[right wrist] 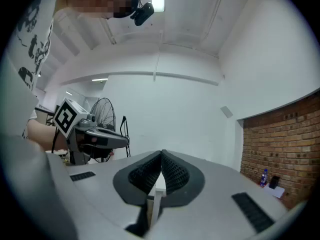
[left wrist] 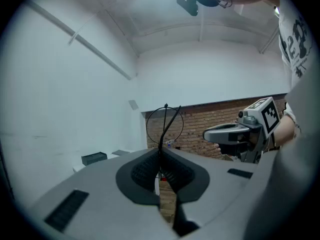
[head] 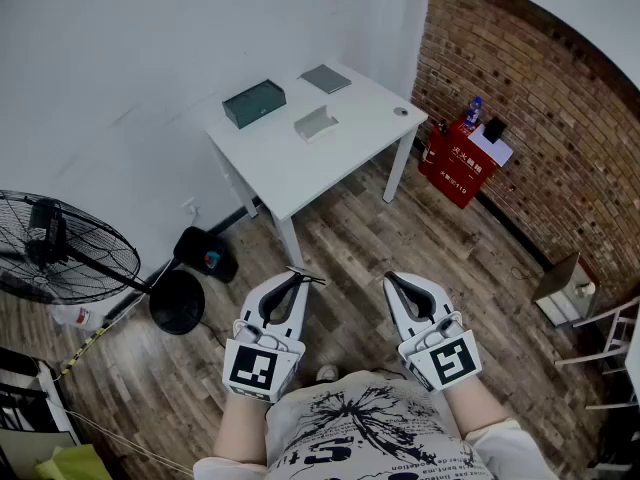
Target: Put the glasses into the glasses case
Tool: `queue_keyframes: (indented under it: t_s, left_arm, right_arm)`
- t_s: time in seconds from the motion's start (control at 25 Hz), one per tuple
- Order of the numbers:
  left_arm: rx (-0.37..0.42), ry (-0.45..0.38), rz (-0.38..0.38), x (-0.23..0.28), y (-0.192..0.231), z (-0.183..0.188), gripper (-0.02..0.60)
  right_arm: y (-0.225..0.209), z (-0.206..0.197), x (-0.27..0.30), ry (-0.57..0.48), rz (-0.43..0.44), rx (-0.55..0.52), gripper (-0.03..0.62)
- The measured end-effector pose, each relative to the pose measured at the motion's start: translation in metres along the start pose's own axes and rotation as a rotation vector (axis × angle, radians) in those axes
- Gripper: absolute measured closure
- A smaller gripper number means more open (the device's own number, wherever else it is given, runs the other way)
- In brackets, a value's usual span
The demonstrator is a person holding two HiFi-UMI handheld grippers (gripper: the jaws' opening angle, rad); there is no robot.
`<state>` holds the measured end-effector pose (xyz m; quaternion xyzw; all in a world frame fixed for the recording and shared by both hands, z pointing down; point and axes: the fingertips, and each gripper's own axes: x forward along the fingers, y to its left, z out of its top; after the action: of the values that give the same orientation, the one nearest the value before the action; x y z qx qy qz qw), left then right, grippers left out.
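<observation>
My left gripper (head: 298, 277) is shut on a pair of thin black wire glasses (head: 304, 275). In the left gripper view one round rim of the glasses (left wrist: 165, 124) sticks up from the closed jaws of the left gripper (left wrist: 160, 153). My right gripper (head: 391, 279) is shut with nothing in it, and in its own view the right gripper (right wrist: 161, 155) shows its pads pressed together. Both are held over the wooden floor, well short of the white table (head: 330, 153). On that table lie a dark green case (head: 254, 103), a white box (head: 316, 122) and a flat grey piece (head: 326, 78).
A small round object (head: 401, 111) lies near the table's right corner. A standing fan (head: 62, 250) with its round base (head: 177, 301) is at the left, with a black bag (head: 206, 253) beside it. A red box (head: 456, 163) stands against the brick wall (head: 540, 138).
</observation>
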<state>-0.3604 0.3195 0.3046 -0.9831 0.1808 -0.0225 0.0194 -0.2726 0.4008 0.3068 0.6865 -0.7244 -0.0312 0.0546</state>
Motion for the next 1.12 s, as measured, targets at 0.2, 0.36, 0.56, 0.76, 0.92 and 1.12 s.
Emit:
queue_keyframes:
  t_s: [0.2,0.36,0.56,0.76,0.92,1.12]
  left_arm:
    - [-0.008,-0.003,-0.007,0.002,0.012,0.0,0.56]
    - [-0.023,-0.003,-0.012,0.003,0.025,-0.005,0.56]
    - [-0.021,-0.002,-0.031,0.005,0.046,-0.013,0.56]
    - [-0.047,0.017,-0.035,0.007,0.065,-0.028,0.56]
    - [-0.058,0.039,-0.017,0.021,0.074,-0.041,0.56]
    - [-0.034,0.073,0.034,0.062,0.083,-0.052,0.56]
  right_arm:
    - [0.0,0.001,0.012,0.004,-0.017,-0.019,0.582]
    - [-0.001,-0.002,0.023,0.004,-0.039,-0.023,0.582]
    - [0.001,-0.003,0.039,-0.034,-0.096,0.027,0.58]
    - [0.006,-0.012,0.055,-0.036,-0.109,0.017,0.58]
    - [-0.002,-0.023,0.072,-0.008,-0.097,0.001,0.58]
    - [-0.04,-0.036,0.102,-0.028,-0.039,0.012,0.58]
